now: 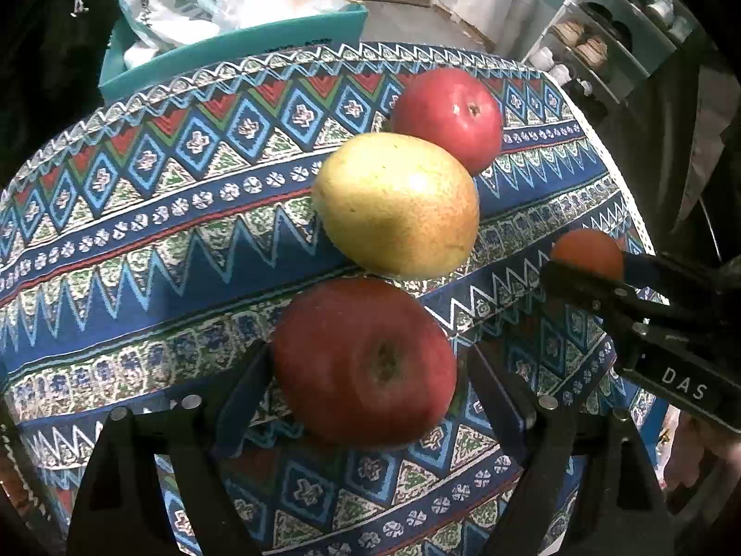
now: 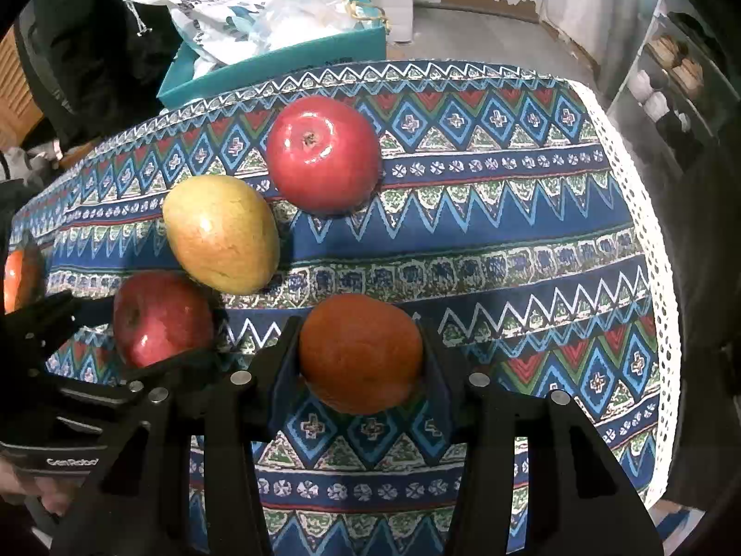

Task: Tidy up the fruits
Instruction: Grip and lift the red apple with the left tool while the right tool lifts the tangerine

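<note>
Now mid-sort | right gripper (image 2: 361,361) pinching orange (image 2: 360,352) just above tablecloth (image 2: 509,231) | left gripper (image 1: 366,366) spread around near apple (image 1: 363,361), pads not clearly pressing | pear (image 1: 396,204), far apple (image 1: 449,116) behind | next: likely close left jaws evenly.

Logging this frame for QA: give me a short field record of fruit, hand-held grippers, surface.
surface: patterned tablecloth
left hand-held gripper: open, straddling near red apple, pads not pressing
right hand-held gripper: shut on orange
loose fruit: yellow pear, far red apple
background: teal box with bags
</note>
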Demonstrator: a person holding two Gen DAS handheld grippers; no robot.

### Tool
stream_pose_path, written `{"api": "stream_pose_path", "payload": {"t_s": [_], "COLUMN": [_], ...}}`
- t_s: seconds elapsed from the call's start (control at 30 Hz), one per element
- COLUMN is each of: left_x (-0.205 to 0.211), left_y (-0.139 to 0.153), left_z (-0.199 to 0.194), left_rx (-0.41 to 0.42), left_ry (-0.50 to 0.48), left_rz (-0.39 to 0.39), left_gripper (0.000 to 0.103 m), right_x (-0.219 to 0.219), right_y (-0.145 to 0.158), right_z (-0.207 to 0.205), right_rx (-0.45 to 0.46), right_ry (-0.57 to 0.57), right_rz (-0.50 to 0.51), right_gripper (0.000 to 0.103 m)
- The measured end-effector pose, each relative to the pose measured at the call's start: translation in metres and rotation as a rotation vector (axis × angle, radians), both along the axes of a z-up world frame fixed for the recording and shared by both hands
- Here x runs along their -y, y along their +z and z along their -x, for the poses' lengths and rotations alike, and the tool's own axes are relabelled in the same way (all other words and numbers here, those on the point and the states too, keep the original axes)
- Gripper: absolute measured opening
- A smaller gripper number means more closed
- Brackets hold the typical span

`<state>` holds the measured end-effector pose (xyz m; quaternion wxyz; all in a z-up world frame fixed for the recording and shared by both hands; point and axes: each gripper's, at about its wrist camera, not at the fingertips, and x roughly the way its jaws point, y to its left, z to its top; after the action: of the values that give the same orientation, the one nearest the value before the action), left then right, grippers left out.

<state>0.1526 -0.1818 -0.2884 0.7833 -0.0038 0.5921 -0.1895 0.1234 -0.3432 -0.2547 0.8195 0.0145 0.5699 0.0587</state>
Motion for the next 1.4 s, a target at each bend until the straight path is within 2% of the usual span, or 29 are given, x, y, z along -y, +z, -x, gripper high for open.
{"api": "stream_pose_path", "payload": {"t_s": [0.1,0.23,0.57,0.83,1.4], "left_x": [0.003,0.004,0.002,-0.014,-0.041], "left_y": [-0.004,-0.005,0.006,0.04,0.116], "left_z": [0.0,0.002,0.016,0.029,0.054], "left_rx": [0.005,0.019,0.079,0.138,0.265], "left_ry": [-0.014,-0.03,-0.052,-0.052,-0.005], "left_rz": [-0.031,-0.018,-0.051,-0.037,0.0], "left_gripper": [0.077,0.077,0.076,0.076,0.076], "right_x": [0.002,0.002,-0.008,-0.018,-0.043], "right_y": [-0.002,-0.003,0.007,0.036,0.107], "right_z": [-0.002,-0.001,0.003,0.008,0.018], "right_rx": [-0.007,-0.01,0.023,0.083,0.227], "right_ry": [-0.003,-0.004,0.027,0.061,0.108], "right_rz": [-0.005,-0.006,0.013,0.029,-0.022], "right_gripper": [0.049,0.049,0.049,0.048,0.048]}}
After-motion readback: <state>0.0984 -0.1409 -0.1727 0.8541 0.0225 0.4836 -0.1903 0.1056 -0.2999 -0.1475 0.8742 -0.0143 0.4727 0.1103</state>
